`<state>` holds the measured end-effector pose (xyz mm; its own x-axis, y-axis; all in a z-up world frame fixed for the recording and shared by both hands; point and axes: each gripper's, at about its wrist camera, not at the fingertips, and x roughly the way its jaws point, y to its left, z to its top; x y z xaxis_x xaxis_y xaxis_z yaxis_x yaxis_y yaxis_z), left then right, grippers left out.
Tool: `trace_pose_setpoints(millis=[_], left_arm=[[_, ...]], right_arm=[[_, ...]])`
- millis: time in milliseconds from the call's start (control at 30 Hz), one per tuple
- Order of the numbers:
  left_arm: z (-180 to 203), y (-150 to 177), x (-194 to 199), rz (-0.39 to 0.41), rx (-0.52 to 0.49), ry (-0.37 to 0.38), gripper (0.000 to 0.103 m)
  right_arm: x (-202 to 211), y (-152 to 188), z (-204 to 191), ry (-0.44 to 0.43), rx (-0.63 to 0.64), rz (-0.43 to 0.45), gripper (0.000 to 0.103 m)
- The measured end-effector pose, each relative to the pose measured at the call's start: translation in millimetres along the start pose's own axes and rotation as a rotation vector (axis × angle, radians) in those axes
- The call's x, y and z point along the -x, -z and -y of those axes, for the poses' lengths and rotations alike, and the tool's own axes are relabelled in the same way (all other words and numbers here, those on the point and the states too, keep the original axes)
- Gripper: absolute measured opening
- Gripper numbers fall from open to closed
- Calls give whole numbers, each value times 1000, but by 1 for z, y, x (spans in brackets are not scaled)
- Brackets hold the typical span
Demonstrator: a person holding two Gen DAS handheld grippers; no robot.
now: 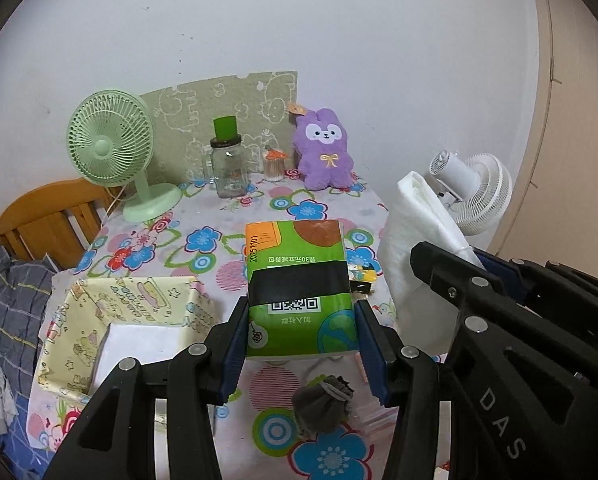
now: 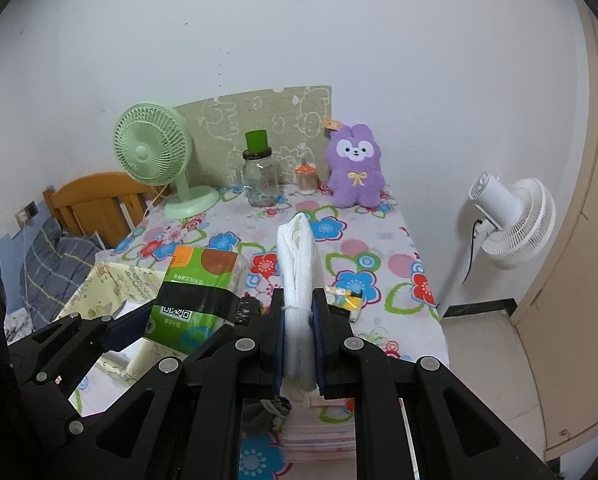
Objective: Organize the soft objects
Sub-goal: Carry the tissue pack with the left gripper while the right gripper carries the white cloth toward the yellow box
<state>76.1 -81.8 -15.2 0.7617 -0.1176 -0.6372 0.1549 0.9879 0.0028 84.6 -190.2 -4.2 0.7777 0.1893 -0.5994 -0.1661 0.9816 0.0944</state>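
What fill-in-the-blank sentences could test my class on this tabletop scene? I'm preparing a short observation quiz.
1. The left claw grips a ____ tissue pack.
2. The right claw is shut on a folded ____ cloth.
3. The plush rabbit at the wall is ____.
4. The fan standing on the table is ____.

Missing words: green; white; purple; green

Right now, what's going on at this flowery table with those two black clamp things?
A person is tidying soft things with a hand-held gripper in each hand. The left gripper clamps a green tissue pack, held above the table. The right gripper is shut on a folded white cloth, also lifted. A yellow box sits open at the left. A grey pouch lies below, and a purple plush sits at the back.
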Motion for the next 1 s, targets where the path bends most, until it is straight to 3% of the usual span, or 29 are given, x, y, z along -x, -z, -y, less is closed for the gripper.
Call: trace_pose_setpoints(millis=[1000], left_arm=[[-107,5,3,-10,52,-81,52]], right_arm=[[-38,-16,-109,-139,57,-57,15]])
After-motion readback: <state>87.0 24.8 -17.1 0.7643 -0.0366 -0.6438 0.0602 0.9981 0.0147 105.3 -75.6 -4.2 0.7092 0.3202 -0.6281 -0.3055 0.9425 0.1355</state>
